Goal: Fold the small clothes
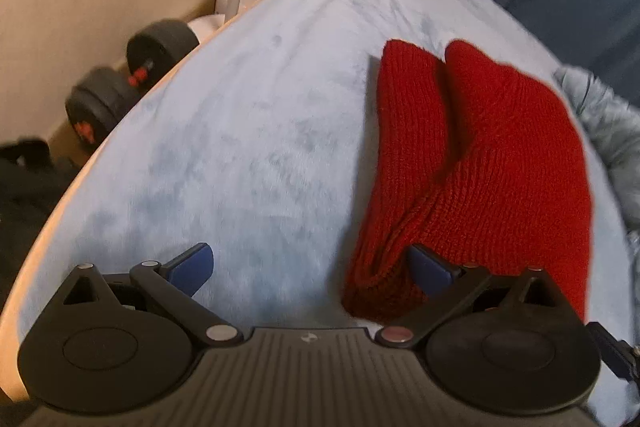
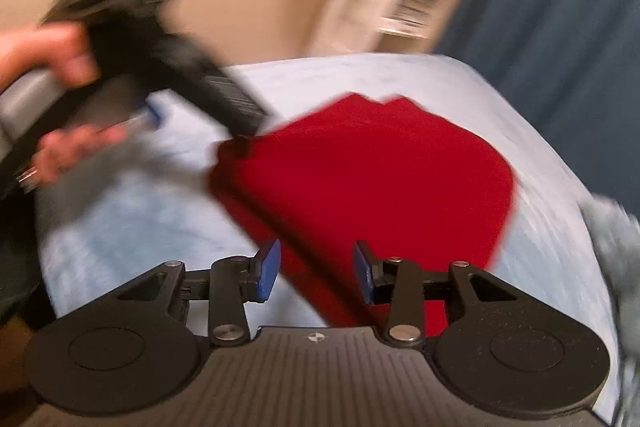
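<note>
A red knit (image 1: 480,163) lies on a pale blue fleece-covered surface (image 1: 240,131), right of centre in the left wrist view, its two rounded ends pointing to the far side and a fold running between them. Whether it is a hat or a pair of socks cannot be told. The left gripper (image 1: 316,263) hangs at its near edge with jaws wide open; the right-hand pad (image 1: 432,265) touches or overlaps the knit's near left edge, the other is over bare fleece. The right gripper (image 2: 316,273) hovers above the knit's near side, jaws open and holding nothing.

The likely trouble: the left jaws straddle only the edge, so closing here could pinch one layer and drag the fold apart. The soft knit may also slide on the fleece instead of creasing.

The left wrist view is sharp and alone shows the rib texture, dumbbells (image 1: 132,87) on the floor at left, a grey fluffy item (image 1: 600,119) at right. The right wrist view is heavily blurred; it alone shows the person's hand (image 2: 60,59) around the left gripper's handle, and the knit's whole outline.
</note>
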{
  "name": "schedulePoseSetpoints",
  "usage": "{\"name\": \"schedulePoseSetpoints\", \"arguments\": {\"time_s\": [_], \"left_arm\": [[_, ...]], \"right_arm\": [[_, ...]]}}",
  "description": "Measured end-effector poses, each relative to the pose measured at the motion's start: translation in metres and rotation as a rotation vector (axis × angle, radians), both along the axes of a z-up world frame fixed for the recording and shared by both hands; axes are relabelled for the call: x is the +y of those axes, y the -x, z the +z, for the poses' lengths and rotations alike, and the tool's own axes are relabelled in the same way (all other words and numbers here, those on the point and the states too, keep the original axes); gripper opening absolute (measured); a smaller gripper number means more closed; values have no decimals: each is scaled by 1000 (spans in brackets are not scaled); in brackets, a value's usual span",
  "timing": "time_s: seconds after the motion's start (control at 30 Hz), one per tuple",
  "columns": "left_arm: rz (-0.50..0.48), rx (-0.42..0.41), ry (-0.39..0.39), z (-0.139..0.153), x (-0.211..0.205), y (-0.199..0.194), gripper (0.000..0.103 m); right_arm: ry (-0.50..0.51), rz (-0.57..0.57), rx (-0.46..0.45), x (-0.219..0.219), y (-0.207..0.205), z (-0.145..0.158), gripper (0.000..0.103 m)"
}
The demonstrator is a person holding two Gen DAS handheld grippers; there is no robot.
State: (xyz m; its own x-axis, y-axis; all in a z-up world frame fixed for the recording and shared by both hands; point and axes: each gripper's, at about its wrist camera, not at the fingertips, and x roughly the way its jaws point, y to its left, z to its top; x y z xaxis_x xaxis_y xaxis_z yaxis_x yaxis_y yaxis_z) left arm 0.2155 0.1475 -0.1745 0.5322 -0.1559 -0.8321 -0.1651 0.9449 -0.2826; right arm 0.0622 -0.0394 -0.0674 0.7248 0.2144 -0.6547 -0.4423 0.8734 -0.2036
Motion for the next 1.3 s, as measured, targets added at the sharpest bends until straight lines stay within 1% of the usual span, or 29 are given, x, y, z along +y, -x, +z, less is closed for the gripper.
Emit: {"name": "schedulePoseSetpoints", "arguments": {"time_s": [0.07, 0.1, 0.13, 0.17, 0.2, 0.23, 0.27, 0.3, 0.37, 0.4, 0.47, 0.5, 0.53, 0.6, 0.67, 0.73, 0.83, 0.9, 1.0, 1.1, 1.3], "left_arm": [[-1, -6, -10, 7, 0, 5, 103], [-3, -6, -19, 11, 0, 8, 103], [-5, -1, -33, 16, -1, 12, 103], [-2, 8, -54, 20, -2, 16, 103], [-2, 14, -77, 25, -1, 21, 103], [-7, 12, -91, 30, 0, 30, 103], [-10, 6, -94, 38, 4, 40, 103], [-13, -1, -94, 45, 6, 52, 103], [-9, -12, -95, 58, 9, 77, 103], [-6, -18, -95, 66, 12, 91, 103], [-6, -34, -91, 80, 11, 117, 103], [-10, -41, -89, 86, 10, 129, 103], [-15, -45, -87, 90, 8, 139, 103], [-31, -54, -81, 99, 1, 156, 103], [-55, -66, -81, 107, -9, 170, 103], [-85, -82, -85, 114, -21, 179, 103], [-124, -102, -88, 123, -39, 189, 103], [-139, -113, -103, 127, -48, 194, 103], [-145, -134, -116, 134, -55, 200, 103], [-137, -139, -116, 138, -55, 203, 103], [-128, -109, -118, 133, -53, 194, 103]], "right_arm": [[-58, -123, 28, -16, -16, -4, 43], [-88, -181, 71, -24, -28, -12, 43], [-104, -202, 141, -29, -39, -23, 43], [-97, -195, 227, -30, -45, -34, 44], [-54, -175, 263, -27, -46, -39, 44], [-16, -147, 250, -24, -39, -37, 43], [-18, -114, 243, -22, -31, -28, 43], [-74, -102, 261, -26, -22, -17, 40], [-192, -154, 275, -42, 0, 10, 39], [-233, -180, 261, -51, 13, 23, 43], [-323, -207, 199, -71, 48, 52, 48], [-355, -216, 167, -80, 63, 64, 57], [-374, -228, 138, -88, 78, 73, 69], [-380, -250, 92, -101, 106, 82, 75], [-362, -260, 81, -107, 127, 82, 77], [-353, -280, 83, -112, 137, 79, 77], [-406, -319, 125, -122, 140, 72, 77], [-425, -329, 127, -124, 142, 69, 77], [-417, -317, 100, -124, 147, 71, 77], [-431, -315, 107, -127, 147, 70, 77], [-451, -342, 135, -133, 141, 62, 77]]}}
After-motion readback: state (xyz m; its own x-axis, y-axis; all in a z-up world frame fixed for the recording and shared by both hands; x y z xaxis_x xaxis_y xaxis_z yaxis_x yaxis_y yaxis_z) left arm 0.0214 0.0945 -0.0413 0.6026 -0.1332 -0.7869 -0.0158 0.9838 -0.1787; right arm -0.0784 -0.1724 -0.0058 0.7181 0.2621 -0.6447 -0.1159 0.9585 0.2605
